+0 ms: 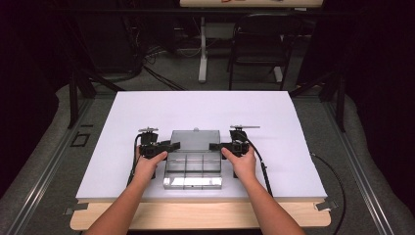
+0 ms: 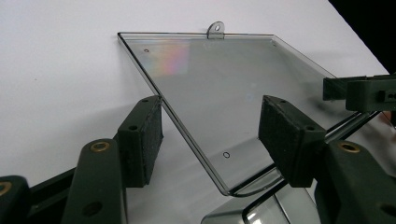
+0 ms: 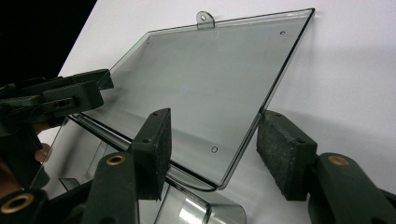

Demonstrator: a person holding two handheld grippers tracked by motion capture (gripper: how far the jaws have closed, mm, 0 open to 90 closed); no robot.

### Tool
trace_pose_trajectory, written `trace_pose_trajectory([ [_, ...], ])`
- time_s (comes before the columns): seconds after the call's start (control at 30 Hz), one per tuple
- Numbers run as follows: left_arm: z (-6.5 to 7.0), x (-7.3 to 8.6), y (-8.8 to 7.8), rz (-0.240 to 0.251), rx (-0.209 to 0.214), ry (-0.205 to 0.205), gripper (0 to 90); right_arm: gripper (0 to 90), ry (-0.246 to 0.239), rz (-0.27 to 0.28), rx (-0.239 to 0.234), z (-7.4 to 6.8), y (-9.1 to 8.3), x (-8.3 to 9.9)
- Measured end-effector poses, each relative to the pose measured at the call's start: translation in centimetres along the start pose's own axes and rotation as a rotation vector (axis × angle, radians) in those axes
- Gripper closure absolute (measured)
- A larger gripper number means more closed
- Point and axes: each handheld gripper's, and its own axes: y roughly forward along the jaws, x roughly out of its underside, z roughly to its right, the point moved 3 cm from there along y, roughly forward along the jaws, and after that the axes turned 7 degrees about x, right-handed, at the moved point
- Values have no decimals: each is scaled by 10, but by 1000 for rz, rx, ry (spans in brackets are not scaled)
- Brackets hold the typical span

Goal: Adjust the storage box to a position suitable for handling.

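Lid edges sit between each gripper's open jaws.

Clear plastic compartment box on the white table, smoky lid open flat behind.

lab: dark rig frame, floor cables

White table under open clear box
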Motion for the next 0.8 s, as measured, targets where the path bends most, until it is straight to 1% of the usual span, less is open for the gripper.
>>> trace_pose_trajectory([
  [0.13, 1, 0, -1, -2, -2, 1, 416, 455, -13, -9, 3, 1, -1, 0],
  [0.2, 1, -1, -3, -3, -8, 9, 433, 455, -4, 3, 7, 0, -1, -1],
  [0.33, 2, -1, -7, -1, -6, 6, 436, 459, -24, 0, 20, 1, -5, -1],
  [0.37, 2, -2, -7, 2, -6, 11, 436, 460, -31, 0, 27, 1, -7, -2],
  [0.47, 3, -2, -11, 8, -1, 12, 441, 464, -37, 15, 34, 0, -11, -3],
  [0.57, 5, -2, -15, 17, 4, 12, 447, 472, -56, 31, 52, -1, -18, -2],
  [0.7, 7, -3, -21, 20, 11, 29, 452, 479, -94, 42, 50, -2, -28, -2],
  [0.73, 8, -3, -22, 23, 10, 31, 454, 483, -92, 54, 55, -3, -30, -2],
  [0.8, 7, -3, -26, 20, 5, 29, 458, 488, -110, 66, 57, -4, -34, -2],
])
